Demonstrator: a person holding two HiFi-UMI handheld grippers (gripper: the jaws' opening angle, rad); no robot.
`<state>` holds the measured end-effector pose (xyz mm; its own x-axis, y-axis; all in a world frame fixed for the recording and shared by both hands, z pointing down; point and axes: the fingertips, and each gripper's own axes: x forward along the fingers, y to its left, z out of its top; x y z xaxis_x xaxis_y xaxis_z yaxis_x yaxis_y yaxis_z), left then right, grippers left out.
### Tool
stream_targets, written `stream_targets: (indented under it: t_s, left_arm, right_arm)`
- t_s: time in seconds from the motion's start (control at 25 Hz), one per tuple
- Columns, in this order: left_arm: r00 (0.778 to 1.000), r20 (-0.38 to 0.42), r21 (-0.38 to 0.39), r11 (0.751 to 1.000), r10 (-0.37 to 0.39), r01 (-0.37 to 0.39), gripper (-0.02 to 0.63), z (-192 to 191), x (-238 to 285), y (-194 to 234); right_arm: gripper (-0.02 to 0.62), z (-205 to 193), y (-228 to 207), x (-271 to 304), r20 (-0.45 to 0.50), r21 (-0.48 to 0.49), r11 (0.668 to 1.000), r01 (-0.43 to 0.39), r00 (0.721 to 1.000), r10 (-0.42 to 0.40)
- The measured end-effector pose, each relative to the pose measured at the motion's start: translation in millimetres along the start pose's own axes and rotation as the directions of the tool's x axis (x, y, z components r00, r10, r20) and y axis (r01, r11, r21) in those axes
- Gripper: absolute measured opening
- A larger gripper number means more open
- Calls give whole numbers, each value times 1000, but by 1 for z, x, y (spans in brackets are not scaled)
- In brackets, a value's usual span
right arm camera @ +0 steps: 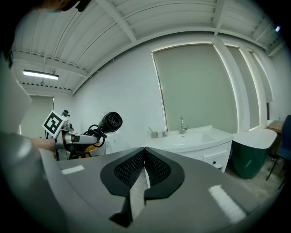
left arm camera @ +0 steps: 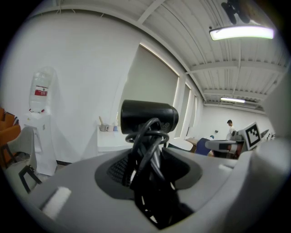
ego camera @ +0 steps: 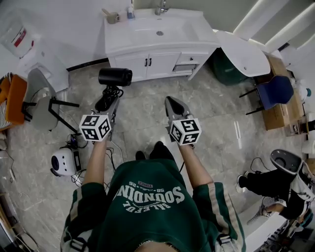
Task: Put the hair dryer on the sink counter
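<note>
The hair dryer [ego camera: 115, 77] is up in the air over the floor [ego camera: 142, 110], well short of the bench [ego camera: 197, 38], so the placing itself is not yet done. The left hand-held gripper [ego camera: 108, 102] pinches it low on the handle. Its jaws stand wide because the handle and the black cord [left arm camera: 148, 141] looped round it fill the gap between the pads. In the left gripper view that dark bundle sits deep between the jaws, with the barrel above them.

The low grip looks deliberate to me. It leaves the barrel out in front, so the barrel can meet the bench before the jaws do. With the cord wound close to the handle, little of it hangs free to catch on the cabinet edge.

The right hand-held gripper [ego camera: 172, 101] has its jaws pressed together with nothing between them. It is held beside the left one but apart from it, and I take it for a spare hand, ready to steady the dryer.

On the bench the basin [ego camera: 158, 29] takes the middle, the tap [ego camera: 161, 9] stands at the back, and a small cup [ego camera: 113, 18] sits in the back left corner. Flat white surface shows on either side of the basin, and that is where the dryer should go. The round barrel may roll once it is let go, so it should be set down gently
</note>
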<state>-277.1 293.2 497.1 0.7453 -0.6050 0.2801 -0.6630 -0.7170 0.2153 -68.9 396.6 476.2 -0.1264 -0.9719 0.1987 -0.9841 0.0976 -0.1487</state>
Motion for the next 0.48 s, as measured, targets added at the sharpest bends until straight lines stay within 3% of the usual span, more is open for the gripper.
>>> stream_targets:
  t_s: [0.48]
  left_arm:
    - [1000,-15,1,1000,-24,24,232,17,74,19]
  right_arm:
    - [3,7,-50,70,-24,-5,1000,-7,1000,7]
